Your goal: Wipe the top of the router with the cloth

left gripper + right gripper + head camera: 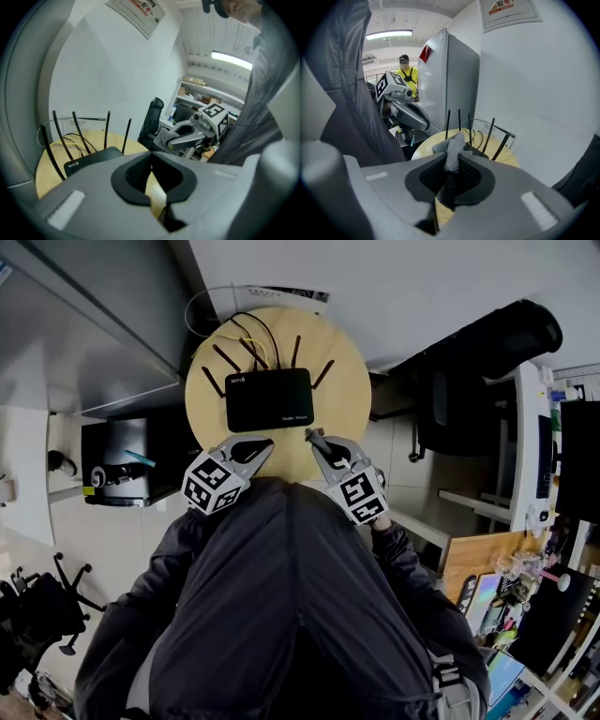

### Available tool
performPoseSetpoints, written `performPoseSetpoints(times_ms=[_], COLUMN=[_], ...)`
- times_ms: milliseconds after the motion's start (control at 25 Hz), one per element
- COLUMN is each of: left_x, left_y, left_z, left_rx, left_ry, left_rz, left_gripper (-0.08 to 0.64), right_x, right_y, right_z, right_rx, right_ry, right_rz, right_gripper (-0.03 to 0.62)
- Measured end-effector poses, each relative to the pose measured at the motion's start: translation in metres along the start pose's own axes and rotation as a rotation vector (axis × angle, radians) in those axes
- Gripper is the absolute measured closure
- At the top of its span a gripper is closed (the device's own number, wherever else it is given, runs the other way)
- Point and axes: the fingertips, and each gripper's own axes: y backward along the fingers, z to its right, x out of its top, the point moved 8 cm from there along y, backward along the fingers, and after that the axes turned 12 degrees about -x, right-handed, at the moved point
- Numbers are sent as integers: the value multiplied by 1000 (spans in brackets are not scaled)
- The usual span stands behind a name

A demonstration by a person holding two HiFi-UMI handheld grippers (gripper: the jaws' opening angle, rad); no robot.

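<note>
On the round wooden table, near its middle, the black router lies flat, with its antennas standing up at the far side. Both grippers hover at the near edge of the table, just in front of the router, probably so that the wiping can begin from the near side of its top. The right gripper has its fingers pressed together on a small grey cloth. A tuft of the cloth sticks out past the tips and does not touch the router yet. The left gripper has its fingers closed together on nothing. It seems only to wait beside, perhaps to steady the router.
</note>
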Motion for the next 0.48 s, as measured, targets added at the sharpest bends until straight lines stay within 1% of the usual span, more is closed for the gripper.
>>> performPoseSetpoints(times_ms=[480], left_x=[2], left_y=[0], left_z=[-7], left_rx=[-1], left_ry=[5], left_rz=[11], left_gripper=[569], right_x=[3], right_y=[2], right_z=[5], right_rx=[-22], right_ry=[-12], right_rz=[4], right_gripper=[561])
